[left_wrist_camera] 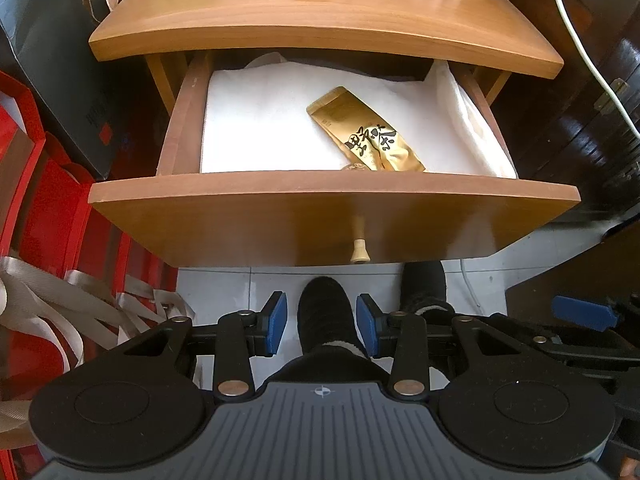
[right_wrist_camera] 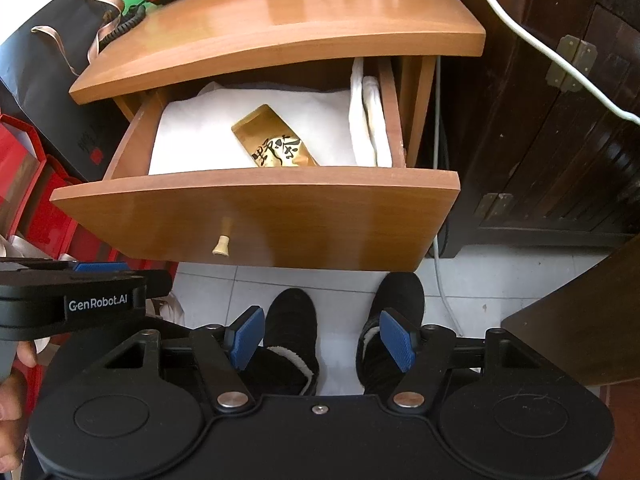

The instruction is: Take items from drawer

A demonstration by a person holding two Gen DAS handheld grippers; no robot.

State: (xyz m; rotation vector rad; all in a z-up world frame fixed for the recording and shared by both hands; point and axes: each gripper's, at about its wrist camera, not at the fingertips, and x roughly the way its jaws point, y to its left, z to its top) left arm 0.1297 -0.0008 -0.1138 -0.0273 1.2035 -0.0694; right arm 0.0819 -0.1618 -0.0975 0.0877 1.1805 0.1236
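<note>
**Left-wrist view: drawer open, nothing lifted yet**

Left-wrist view shows your left gripper with its blue pads spread apart and nothing between them; only your black slippers and the floor tiles show through the gap. Your right gripper also has its pads parted and empty, hanging over the floor in front of the cabinet.

Just beyond both, the drawer stands pulled well out of the wooden nightstand, its small knob free. Inside, a gold tea packet lies flat and slanted on white folded cloth, toward the front right. Something small and round may sit at the packet's near end, but the drawer front hides most of it.

So the opening step looks done, and the taking is all ahead: you hold neither the packet nor anything else, and both grippers are well short of the drawer's contents.
</note>
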